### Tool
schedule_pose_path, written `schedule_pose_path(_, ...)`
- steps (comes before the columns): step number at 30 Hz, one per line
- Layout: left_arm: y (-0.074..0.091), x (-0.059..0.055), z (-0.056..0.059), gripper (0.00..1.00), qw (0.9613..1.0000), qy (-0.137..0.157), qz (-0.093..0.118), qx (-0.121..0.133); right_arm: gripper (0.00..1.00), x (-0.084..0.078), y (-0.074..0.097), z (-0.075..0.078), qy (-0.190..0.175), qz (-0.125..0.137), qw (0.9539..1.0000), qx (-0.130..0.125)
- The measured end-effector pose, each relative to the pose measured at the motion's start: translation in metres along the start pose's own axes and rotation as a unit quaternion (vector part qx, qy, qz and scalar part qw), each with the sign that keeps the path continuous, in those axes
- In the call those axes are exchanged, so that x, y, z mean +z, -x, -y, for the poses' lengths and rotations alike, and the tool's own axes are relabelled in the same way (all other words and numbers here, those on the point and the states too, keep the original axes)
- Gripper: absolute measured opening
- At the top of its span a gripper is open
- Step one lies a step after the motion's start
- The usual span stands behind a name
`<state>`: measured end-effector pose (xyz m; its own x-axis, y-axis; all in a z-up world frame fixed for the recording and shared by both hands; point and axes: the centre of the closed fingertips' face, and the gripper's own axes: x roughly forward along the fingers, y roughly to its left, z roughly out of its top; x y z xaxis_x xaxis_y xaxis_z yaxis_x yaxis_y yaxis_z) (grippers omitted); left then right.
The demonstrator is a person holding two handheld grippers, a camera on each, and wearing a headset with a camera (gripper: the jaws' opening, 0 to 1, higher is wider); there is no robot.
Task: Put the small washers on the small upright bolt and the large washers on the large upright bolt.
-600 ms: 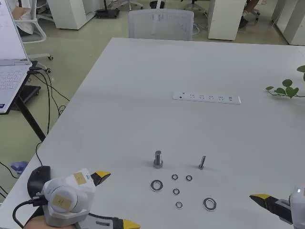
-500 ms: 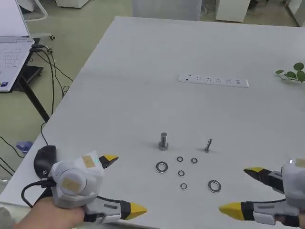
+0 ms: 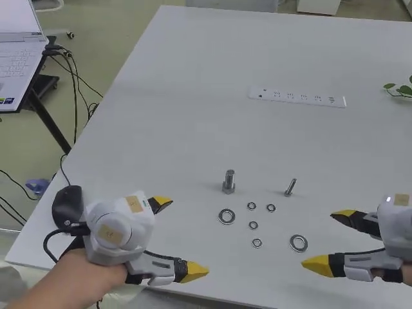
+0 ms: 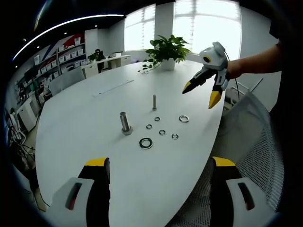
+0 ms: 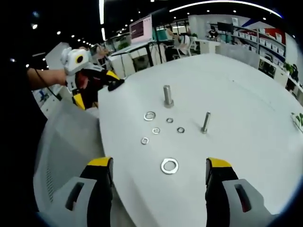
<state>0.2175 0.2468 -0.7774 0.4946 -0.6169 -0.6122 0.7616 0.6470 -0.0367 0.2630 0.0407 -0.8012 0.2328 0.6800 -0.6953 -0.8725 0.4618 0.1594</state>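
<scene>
A: Where are the washers [image 3: 253, 225]?
B: Between your left gripper [image 3: 182, 236] and right gripper [image 3: 323, 239]; the large bolt [image 3: 229, 182] and small bolt [image 3: 290, 187] stand just beyond. Both pairs of jaws are wide apart, at the near table [image 3: 193, 96] edge; open table ahead.

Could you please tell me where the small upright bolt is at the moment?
In the head view, the small upright bolt stands on the table to the right of the large upright bolt, just beyond the nearest small washer.
</scene>
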Motion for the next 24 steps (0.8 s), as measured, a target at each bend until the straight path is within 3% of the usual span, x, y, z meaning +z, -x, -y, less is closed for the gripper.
schedule_pose_path(12,-0.003,-0.003,0.001,0.85,0.9997,-0.013,-0.004,-0.020,0.72,-0.008,-0.012,0.005,0.050,-0.072,0.9961,0.001)
schedule_pose_path(20,-0.003,-0.004,0.003,0.85,0.9994,-0.015,-0.004,-0.029,0.66,-0.012,-0.024,0.005,0.085,-0.111,0.9901,0.008)
schedule_pose_path(24,-0.003,-0.004,0.002,0.84,0.9993,-0.017,-0.004,-0.032,0.63,-0.016,-0.030,0.003,0.116,-0.136,0.9838,0.016)
